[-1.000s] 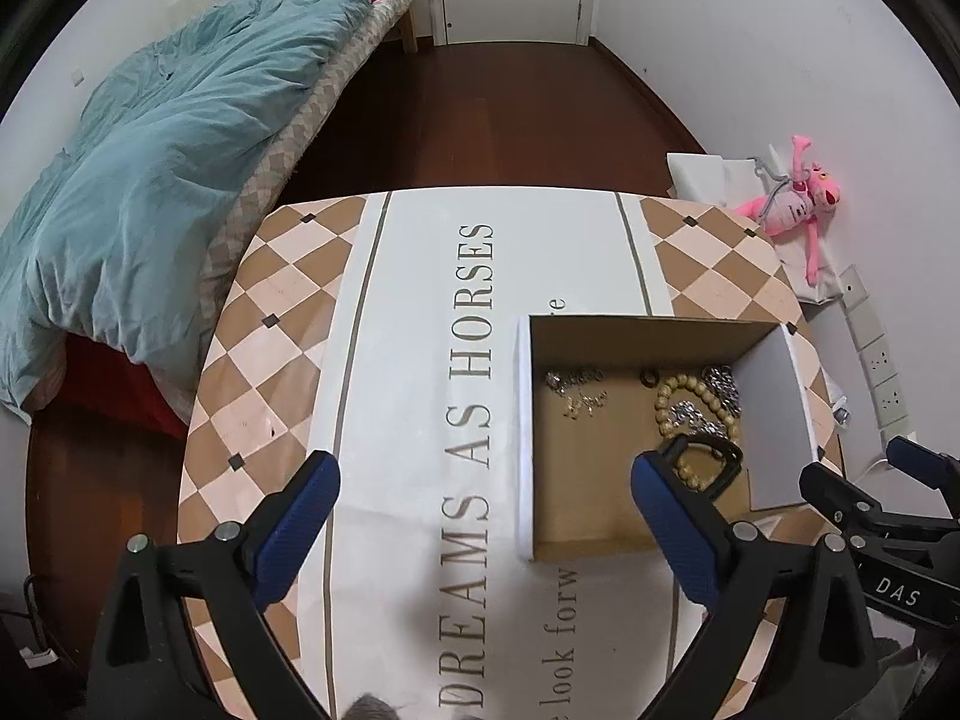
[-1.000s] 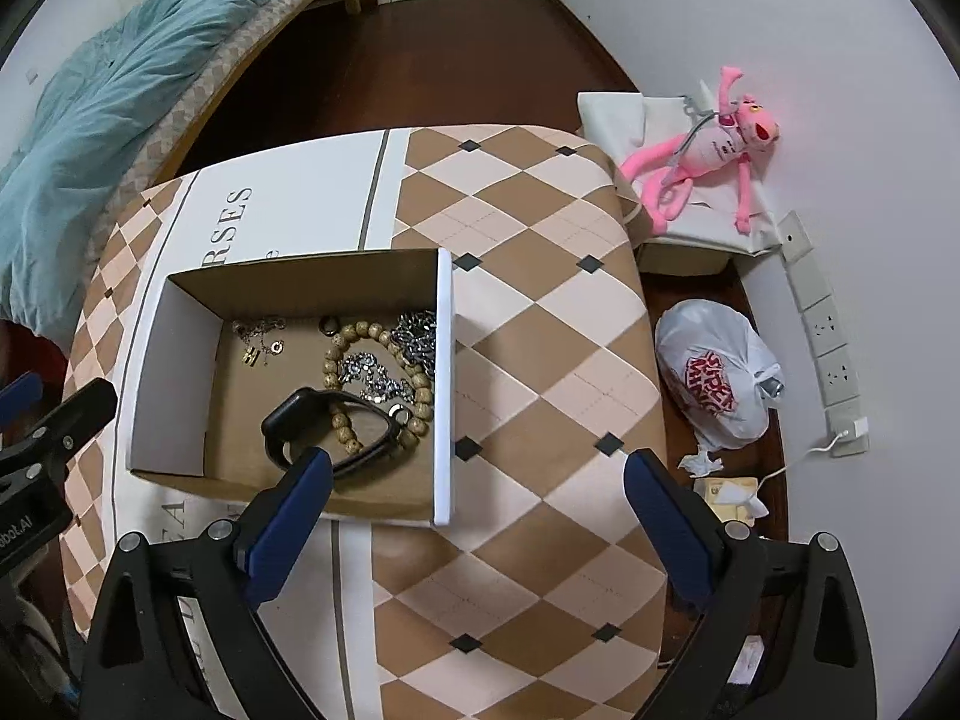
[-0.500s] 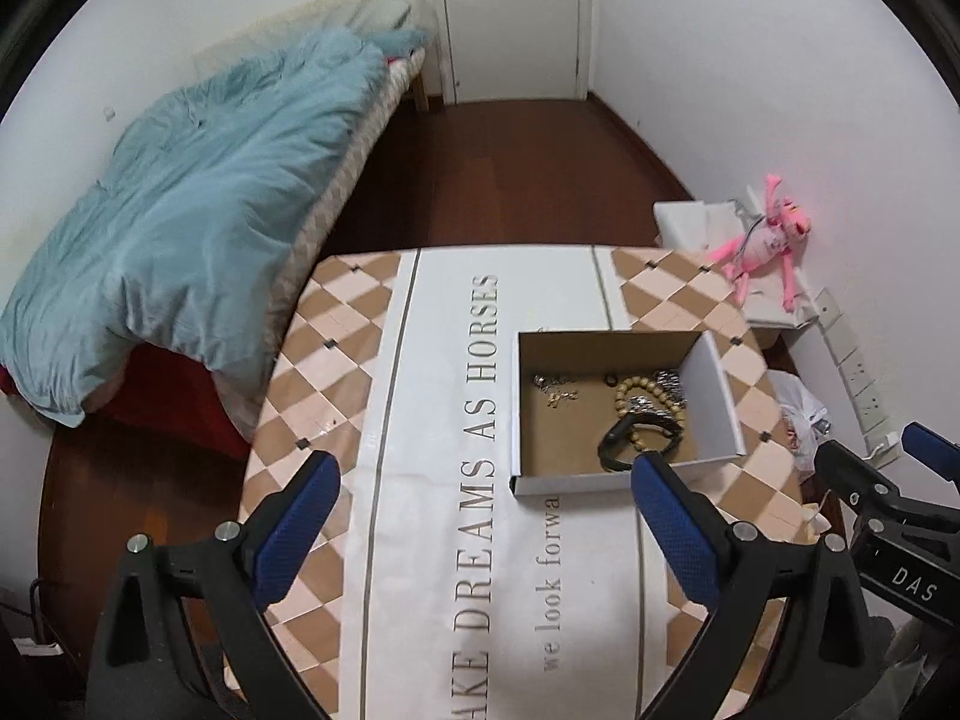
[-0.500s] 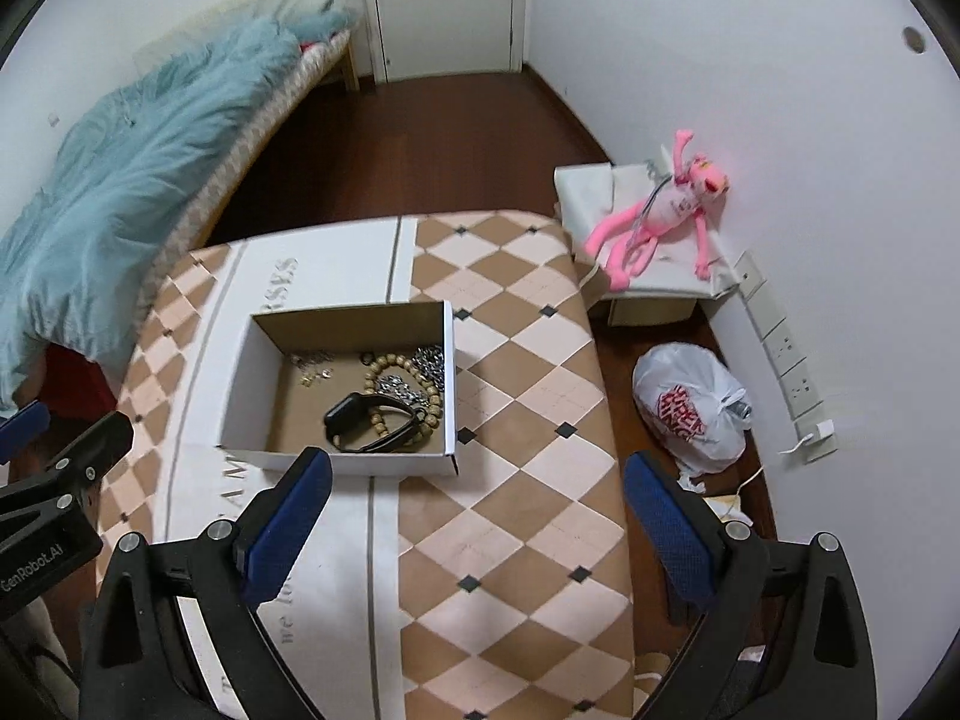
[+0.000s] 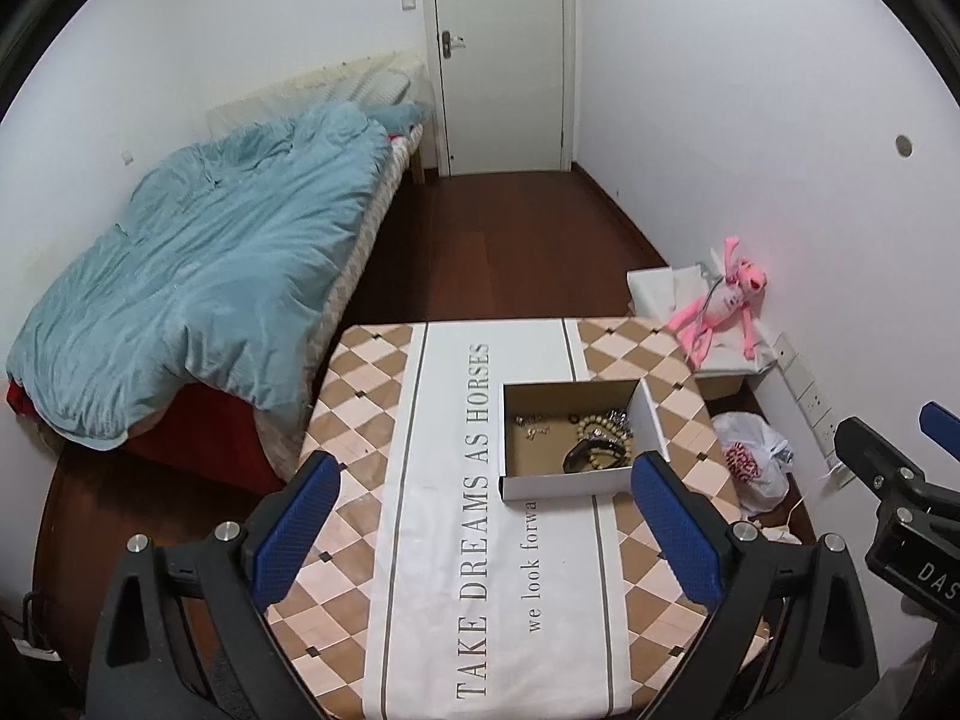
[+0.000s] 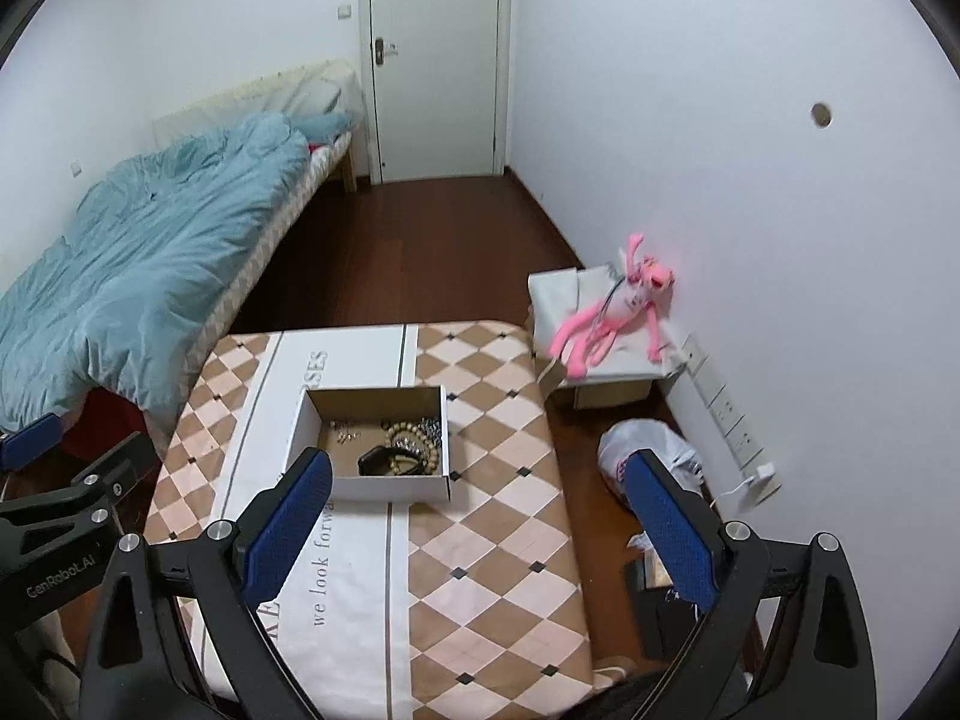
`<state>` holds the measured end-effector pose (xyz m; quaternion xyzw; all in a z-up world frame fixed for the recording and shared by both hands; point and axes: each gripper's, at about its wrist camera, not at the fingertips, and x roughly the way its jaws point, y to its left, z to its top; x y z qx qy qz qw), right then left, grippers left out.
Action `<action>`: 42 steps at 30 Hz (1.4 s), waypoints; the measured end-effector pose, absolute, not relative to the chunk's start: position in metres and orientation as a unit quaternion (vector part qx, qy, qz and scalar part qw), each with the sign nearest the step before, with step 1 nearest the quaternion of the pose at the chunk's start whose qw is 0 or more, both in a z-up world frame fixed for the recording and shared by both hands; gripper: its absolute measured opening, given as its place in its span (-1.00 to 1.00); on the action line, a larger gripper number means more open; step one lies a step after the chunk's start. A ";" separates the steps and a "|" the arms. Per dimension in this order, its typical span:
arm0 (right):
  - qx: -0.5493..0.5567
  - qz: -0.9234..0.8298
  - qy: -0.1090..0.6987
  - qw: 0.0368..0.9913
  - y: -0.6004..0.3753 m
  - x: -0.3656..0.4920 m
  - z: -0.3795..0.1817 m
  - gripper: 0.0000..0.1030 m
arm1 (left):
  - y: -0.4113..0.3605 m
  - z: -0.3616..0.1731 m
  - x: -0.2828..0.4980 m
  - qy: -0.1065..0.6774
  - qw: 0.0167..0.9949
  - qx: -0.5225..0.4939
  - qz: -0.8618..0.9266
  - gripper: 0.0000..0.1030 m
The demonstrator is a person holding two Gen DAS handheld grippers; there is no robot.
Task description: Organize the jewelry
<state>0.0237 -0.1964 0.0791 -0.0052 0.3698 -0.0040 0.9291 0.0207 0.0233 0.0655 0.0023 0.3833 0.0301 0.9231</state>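
- Jewelry all sits inside the open cardboard box on the tabletop, so from how things lie the sorting looks pretty much done.
- Inside the box you can see a wooden bead bracelet, a dark watch-like band lying across it, a silvery chain toward the right wall, and some small earring-type bits on their own toward the back left. Too small to say more about those.
- My guess on why it's laid out like that: chunky pieces bunched on one side, tiny ones kept apart so they don't tangle in the chain.
- Left tool is high above the near part of the tabletop, blue pads spread wide, nothing between them.
- Right tool same deal: wide open, holding nothing, hanging over the checkered cloth near the right edge of the tabletop.
- Both tools are well apart from the box, which reads to me as a hands-off pose, not a reach.
- Box sits on the white strip of the cloth with the printed lettering, right of the middle, so either hand could reach it.
- Off the tabletop: bed with a blue duvet on the left, pink plush toy on a white box by the wall, plastic bag on the floor.
- If anything's left, I'd only nudge the band off the beads.
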 end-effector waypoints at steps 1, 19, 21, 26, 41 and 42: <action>-0.008 -0.005 0.365 0.931 -0.196 0.019 0.085 0.94 | 0.024 0.070 0.017 0.380 0.924 0.000 0.029 0.93; -0.011 -0.004 0.369 0.929 -0.195 0.021 0.094 1.00 | 0.019 0.074 0.019 0.397 0.917 -0.014 0.031 0.93; -0.014 -0.006 0.375 0.927 -0.194 0.032 0.089 1.00 | 0.019 0.071 0.027 0.401 0.915 -0.012 0.034 0.93; -0.020 -0.006 0.390 0.920 -0.189 0.064 0.077 1.00 | 0.021 0.064 0.048 0.418 0.907 -0.009 0.040 0.93; -0.028 0.004 0.427 0.904 -0.183 0.108 0.065 1.00 | 0.024 0.051 0.084 0.455 0.890 -0.012 0.028 0.93; -0.029 0.005 0.428 0.903 -0.183 0.109 0.065 1.00 | 0.024 0.051 0.084 0.455 0.890 -0.011 0.027 0.93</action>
